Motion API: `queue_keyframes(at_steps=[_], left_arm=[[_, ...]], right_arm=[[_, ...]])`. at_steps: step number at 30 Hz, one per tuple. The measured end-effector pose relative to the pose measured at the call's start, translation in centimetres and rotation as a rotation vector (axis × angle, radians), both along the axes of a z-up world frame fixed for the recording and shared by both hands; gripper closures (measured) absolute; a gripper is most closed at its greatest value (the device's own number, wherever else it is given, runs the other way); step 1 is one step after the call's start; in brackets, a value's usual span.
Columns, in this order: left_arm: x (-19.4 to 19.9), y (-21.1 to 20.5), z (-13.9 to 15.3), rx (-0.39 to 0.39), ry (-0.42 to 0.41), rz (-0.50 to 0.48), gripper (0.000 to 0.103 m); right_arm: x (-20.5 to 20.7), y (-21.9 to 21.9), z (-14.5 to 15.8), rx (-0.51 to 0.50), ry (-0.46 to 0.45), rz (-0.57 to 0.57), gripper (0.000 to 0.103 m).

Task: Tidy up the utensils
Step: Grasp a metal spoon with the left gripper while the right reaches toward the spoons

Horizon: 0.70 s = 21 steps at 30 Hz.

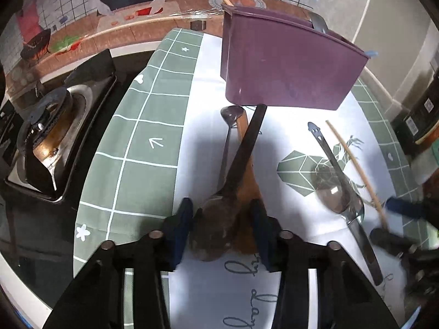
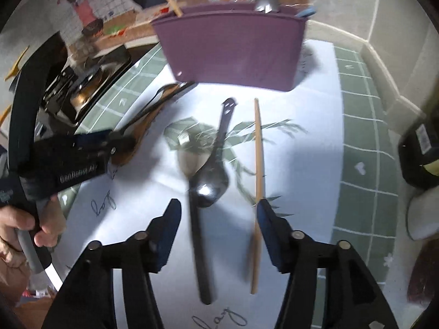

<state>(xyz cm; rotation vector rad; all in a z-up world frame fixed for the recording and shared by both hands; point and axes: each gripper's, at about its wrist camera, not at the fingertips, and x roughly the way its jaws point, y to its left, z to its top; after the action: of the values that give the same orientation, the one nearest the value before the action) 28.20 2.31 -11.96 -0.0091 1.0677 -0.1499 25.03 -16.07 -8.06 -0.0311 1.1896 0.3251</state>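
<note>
My left gripper (image 1: 222, 230) straddles the dark spoon (image 1: 216, 219), fingers spread, probably not pinching yet. Right gripper (image 2: 219, 230) hangs open over the chopstick (image 2: 258, 153), both bound for the purple holder (image 1: 285, 63).

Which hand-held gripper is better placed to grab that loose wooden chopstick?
Right hand-held gripper: open, with the chopstick against its right finger. Left hand-held gripper straddles the dark spoon.

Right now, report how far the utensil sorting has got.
Done: the purple holder already has a chopstick, a metal spoon and a blue-handled item in it. In hand: nothing gripped; the left gripper straddles the wooden spoon with jaws open, and the right gripper is open over the black-handled spoon and loose chopstick. Left: those, plus a small spoon and another metal spoon on the cloth.
</note>
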Motion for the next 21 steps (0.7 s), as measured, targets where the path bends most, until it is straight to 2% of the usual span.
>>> queue_keyframes(at_steps=[3,7,10,16,17,19,21], left_arm=[[-0.5,-0.1,0.2,-0.008,0.007,-0.007,0.07],[-2.0,-0.2,0.9,-0.028,0.022,-0.031,0.071],[-3.3,-0.2,1.5,-0.05,0.042,-0.064,0.071],[-5.6,0.6,2.1,-0.087,0.075,-0.081,0.071],[-5.7,0.8,2.3,-0.095,0.07,-0.078,0.07],[-5.9,1.5,2.8,-0.118,0.064,-0.068,0.069],[-5.7,2.3,3.2,-0.138,0.064,-0.047,0.061]], right_arm=[[0.4,-0.6,0.2,-0.025,-0.014,-0.026,0.038],[0.9,-0.1,0.2,-0.056,-0.042,0.006,0.034],[1.0,0.9,0.3,-0.047,-0.054,0.051,0.023],[1.0,3.4,1.3,0.009,-0.108,0.168,0.022],[1.1,3.9,1.2,0.011,-0.11,0.185,0.024],[1.6,4.9,1.0,0.016,-0.105,0.207,0.036],[2.4,5.8,0.4,0.013,-0.075,0.22,0.054]])
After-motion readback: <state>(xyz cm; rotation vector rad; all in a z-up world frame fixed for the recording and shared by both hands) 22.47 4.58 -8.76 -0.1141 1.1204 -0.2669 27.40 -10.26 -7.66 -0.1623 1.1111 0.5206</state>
